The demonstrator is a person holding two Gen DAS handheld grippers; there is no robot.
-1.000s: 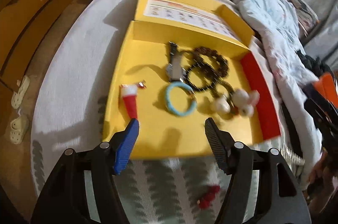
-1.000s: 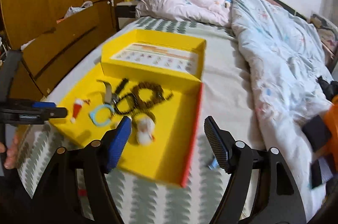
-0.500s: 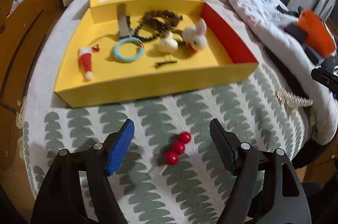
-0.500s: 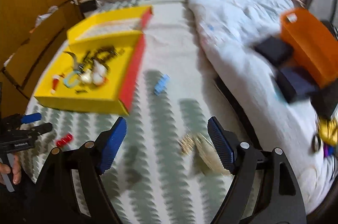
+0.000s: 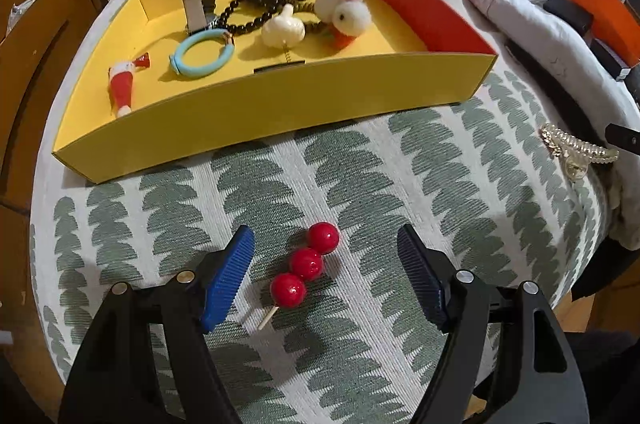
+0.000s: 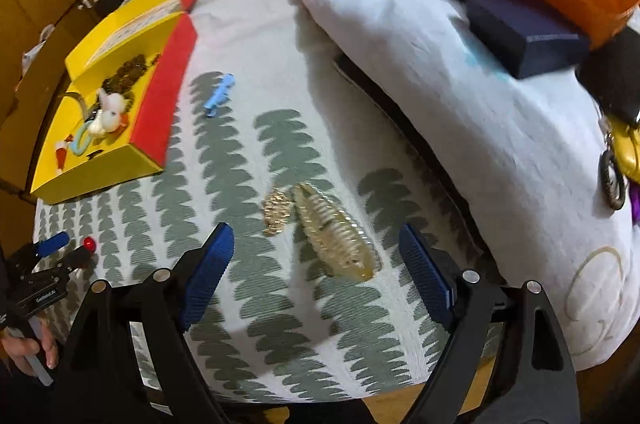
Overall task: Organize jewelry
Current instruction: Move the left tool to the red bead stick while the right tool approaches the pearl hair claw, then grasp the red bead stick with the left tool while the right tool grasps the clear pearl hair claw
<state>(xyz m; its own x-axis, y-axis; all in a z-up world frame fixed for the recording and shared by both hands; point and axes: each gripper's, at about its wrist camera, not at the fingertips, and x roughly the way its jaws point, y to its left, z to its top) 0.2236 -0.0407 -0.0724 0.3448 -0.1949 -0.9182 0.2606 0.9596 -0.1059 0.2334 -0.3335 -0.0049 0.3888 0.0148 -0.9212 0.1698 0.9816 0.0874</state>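
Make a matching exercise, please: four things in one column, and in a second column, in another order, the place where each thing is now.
Things:
1. red bead skewer
2. white rabbit pompom
3. gold spiral hair clip
4. blue clip

Places:
A. inside the yellow tray
B. on the bedspread between the fingers of the left hand-held gripper
C. on the bedspread beside the tray's red wall
D. on the bedspread in front of the right hand-held gripper

Pairs: 1-B, 2-A, 3-D, 4-C

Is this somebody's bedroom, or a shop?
Most likely a bedroom: the yellow tray sits on a bed with a leaf-patterned cover, a rumpled duvet is heaped alongside, and wooden cupboards stand nearby.
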